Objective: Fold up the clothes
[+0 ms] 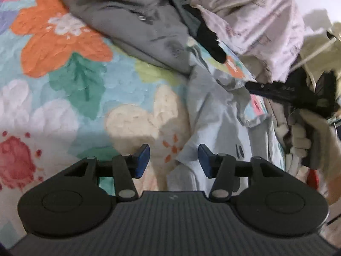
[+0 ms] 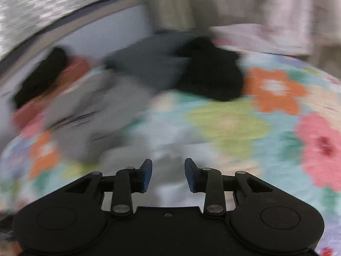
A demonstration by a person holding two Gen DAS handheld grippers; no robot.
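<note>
A pale blue garment (image 1: 215,115) with a small printed figure lies crumpled on the flowered bedspread (image 1: 64,68). My left gripper (image 1: 173,161) hovers open just above its near edge, nothing between the blue pads. A grey shirt with buttons (image 1: 136,25) lies behind it. In the blurred right wrist view, my right gripper (image 2: 168,173) stands open over a pale garment (image 2: 170,149), with a grey garment (image 2: 89,115) to its left and a black one (image 2: 211,72) farther back.
A heap of clothes fills the right of the left wrist view: a pinkish-white printed piece (image 1: 262,17), black items (image 1: 298,93) and cream ones (image 1: 302,140). A dark grey folded piece (image 2: 149,64) lies by the wall (image 2: 96,36). Curtains (image 2: 255,10) hang behind the bed.
</note>
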